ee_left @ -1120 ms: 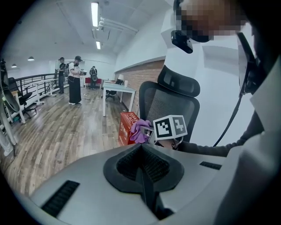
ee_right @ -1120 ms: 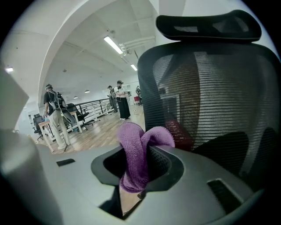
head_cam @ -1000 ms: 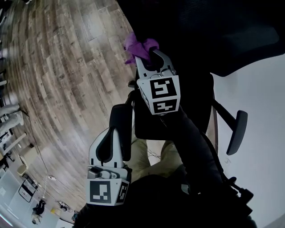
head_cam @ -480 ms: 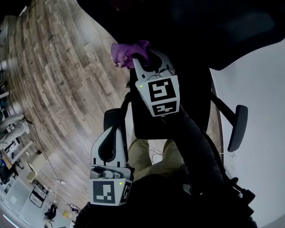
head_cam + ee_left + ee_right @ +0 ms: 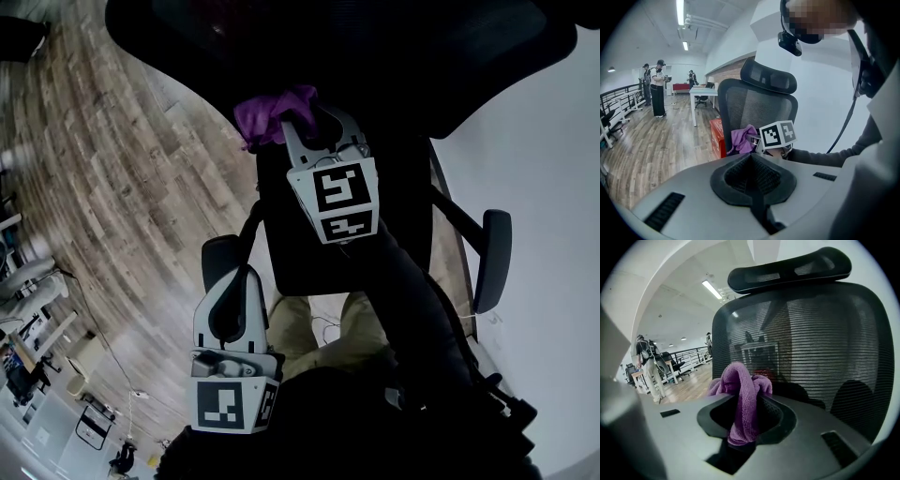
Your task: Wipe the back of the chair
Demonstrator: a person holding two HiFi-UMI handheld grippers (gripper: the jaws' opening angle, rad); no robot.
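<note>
Holding purple cloth point(image 5: 739, 394) clenched in right gripper point(image 5: 740, 417), close before mesh chair back point(image 5: 820, 343); contact unclear. Left gripper point(image 5: 752, 171) closed, empty, low. Risks dragging cloth from jaws if snagged on mesh.

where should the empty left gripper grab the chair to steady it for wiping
Probably the armrest just ahead of the left gripper. It is a narrow, flat pad, so come down from above with the fingers across its width. They are shut now, so open them first.
</note>
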